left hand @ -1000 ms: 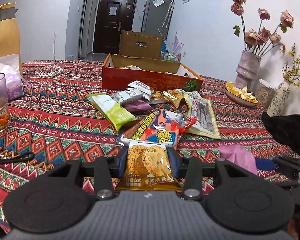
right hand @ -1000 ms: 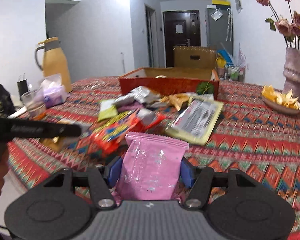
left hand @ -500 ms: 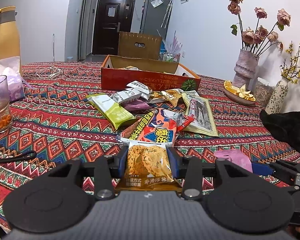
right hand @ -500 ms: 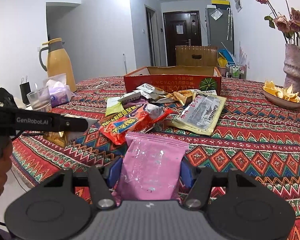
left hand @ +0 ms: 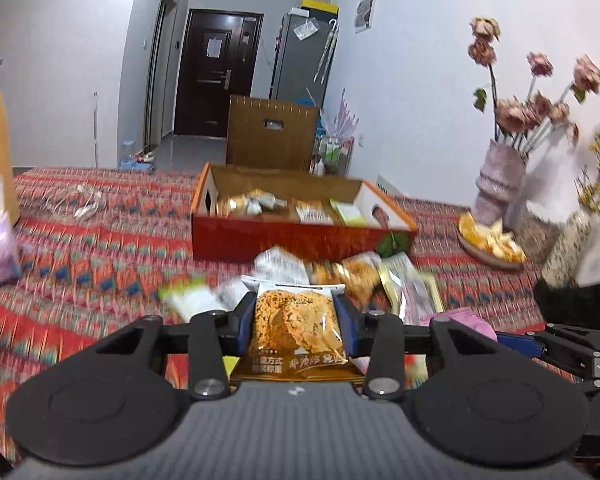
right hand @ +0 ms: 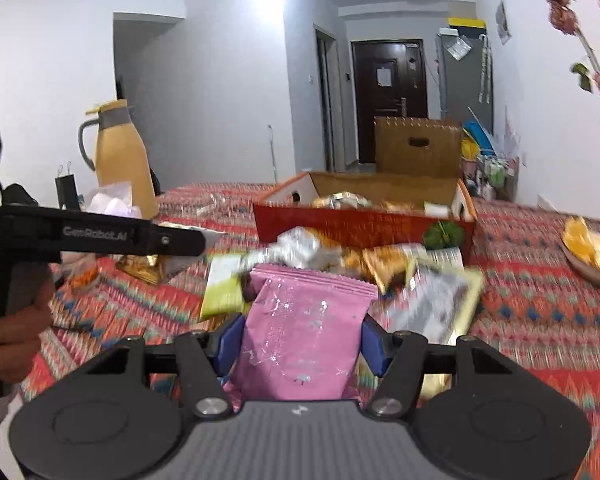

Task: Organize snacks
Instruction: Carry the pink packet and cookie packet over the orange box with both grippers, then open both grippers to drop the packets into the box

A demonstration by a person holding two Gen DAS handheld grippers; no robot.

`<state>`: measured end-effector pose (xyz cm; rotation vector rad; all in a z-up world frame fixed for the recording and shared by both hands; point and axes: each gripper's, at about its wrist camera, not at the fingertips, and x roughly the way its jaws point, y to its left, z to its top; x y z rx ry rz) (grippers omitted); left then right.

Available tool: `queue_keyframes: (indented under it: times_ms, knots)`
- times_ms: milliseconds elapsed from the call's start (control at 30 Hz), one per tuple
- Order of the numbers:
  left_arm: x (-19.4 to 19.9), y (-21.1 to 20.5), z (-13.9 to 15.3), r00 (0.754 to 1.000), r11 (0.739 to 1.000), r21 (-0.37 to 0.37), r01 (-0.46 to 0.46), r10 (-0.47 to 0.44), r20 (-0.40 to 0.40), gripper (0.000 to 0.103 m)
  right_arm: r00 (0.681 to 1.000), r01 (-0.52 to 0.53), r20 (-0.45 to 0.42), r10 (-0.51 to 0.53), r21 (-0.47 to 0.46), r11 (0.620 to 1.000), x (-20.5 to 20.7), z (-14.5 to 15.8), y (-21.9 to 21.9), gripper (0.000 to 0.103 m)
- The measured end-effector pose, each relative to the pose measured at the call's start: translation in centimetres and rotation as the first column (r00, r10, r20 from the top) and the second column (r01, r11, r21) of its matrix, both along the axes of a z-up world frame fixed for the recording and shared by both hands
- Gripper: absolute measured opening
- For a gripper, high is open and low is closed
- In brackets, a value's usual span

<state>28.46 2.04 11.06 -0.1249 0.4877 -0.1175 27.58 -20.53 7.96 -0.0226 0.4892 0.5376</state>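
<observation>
My left gripper (left hand: 296,316) is shut on a brown cookie packet (left hand: 296,328), held above the patterned table. My right gripper (right hand: 300,332) is shut on a pink snack pouch (right hand: 304,328), also lifted off the cloth. Ahead of both stands an open red cardboard box (left hand: 300,236) with several packets inside; the same box (right hand: 364,224) shows in the right wrist view. A heap of loose snack packets (left hand: 340,276) lies in front of the box. The left gripper's body (right hand: 100,236) crosses the left side of the right wrist view, with a hand on its grip.
A yellow thermos jug (right hand: 120,160) and a bag of tissues (right hand: 112,200) stand at the left. A plate of orange peel (left hand: 488,240) and a vase of dried roses (left hand: 500,184) sit at the right. A brown chair back (left hand: 272,132) rises behind the box.
Both grippers have risen and moved forward toward the red box with their packets; the box's inside now shows and the loose heap lies closer beneath them.
</observation>
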Motion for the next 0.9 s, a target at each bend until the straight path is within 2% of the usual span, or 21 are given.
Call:
queue_keyframes:
  times_ms: [167,300,400,500,633,733,900]
  knots:
    - [6.5,1.6,1.6,1.000,1.000,-0.019,-0.002,0.002,-0.001,0.042,1.000,-0.026,0.014,0.026,0.004,1.000,6.6,1.9,1.1,0.060]
    - [12.2,2.7,2.4,1.000,1.000,-0.015,0.003,-0.003,-0.005,0.042,0.998,-0.053,-0.015,0.053,0.049,0.997,12.4,3.1,1.7,0.060]
    - [16.5,3.4,2.4,1.000,1.000,-0.019,0.011,-0.011,-0.028,0.042,0.998,-0.060,-0.011,0.060,0.034,0.998,16.5,3.6,2.7,0.060]
    - [20.7,3.9,1.9,0.997,1.000,-0.022,0.014,-0.016,-0.069,0.042,0.997,-0.054,-0.053,0.055,0.027,0.998,21.0,3.5,3.8,0.060]
    - [26.4,4.8,0.4,0.990,1.000,-0.022,0.004,-0.007,-0.143,0.042,0.987,-0.057,-0.148,0.060,0.024,0.998,27.8,2.4,5.3,0.060]
    - [28.9,4.7,-1.1,0.985,1.000,0.023,0.020,-0.015,-0.172,0.042,0.981,-0.050,-0.189,0.046,-0.018,0.999,31.6,1.1,6.9,0.060]
    - [31.4,4.9,-3.3,0.978,1.000,0.025,0.005,0.000,-0.208,0.043,0.952,-0.052,-0.303,0.047,-0.007,0.999,36.7,-2.0,8.7,0.060]
